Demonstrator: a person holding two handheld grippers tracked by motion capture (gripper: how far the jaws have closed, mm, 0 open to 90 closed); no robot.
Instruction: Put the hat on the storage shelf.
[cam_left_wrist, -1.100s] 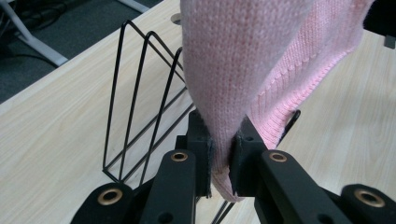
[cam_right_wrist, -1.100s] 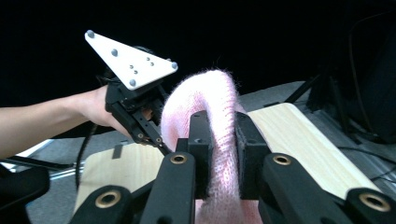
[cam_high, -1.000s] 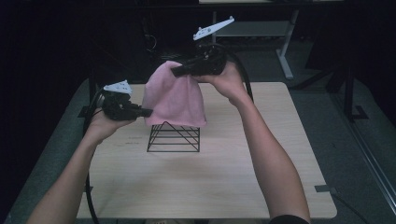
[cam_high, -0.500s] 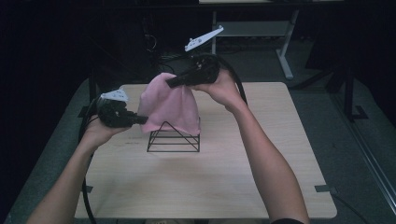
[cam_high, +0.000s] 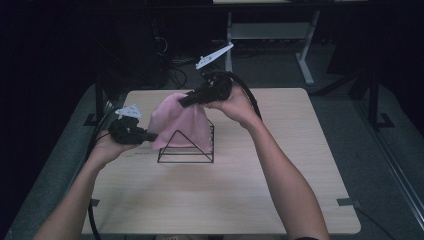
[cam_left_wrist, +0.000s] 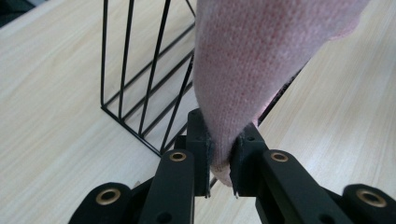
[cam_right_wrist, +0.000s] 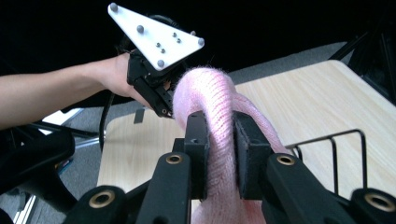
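Note:
A pink knitted cloth (cam_high: 177, 122) hangs draped over a black wire rack (cam_high: 186, 146) of triangular shape, standing mid-table. My left gripper (cam_high: 149, 136) is shut on the cloth's lower left corner, beside the rack's left end. In the left gripper view the knit (cam_left_wrist: 261, 60) is pinched between the jaws, with the rack's bars (cam_left_wrist: 140, 88) behind. My right gripper (cam_high: 184, 101) is shut on the cloth's top edge, held above the rack. In the right gripper view the pink fold (cam_right_wrist: 219, 126) runs between the jaws, and the left gripper (cam_right_wrist: 154, 100) sits beyond it.
The light wooden table (cam_high: 280, 190) has bare room in front of and to the right of the rack. Black cables (cam_high: 250, 100) trail from both grippers. A desk frame (cam_high: 305, 55) stands on the dark floor behind the table.
Both grippers have carried the cloth lower and toward the front; it now hangs further down over the rack. The right gripper has dropped and the left has shifted slightly right.

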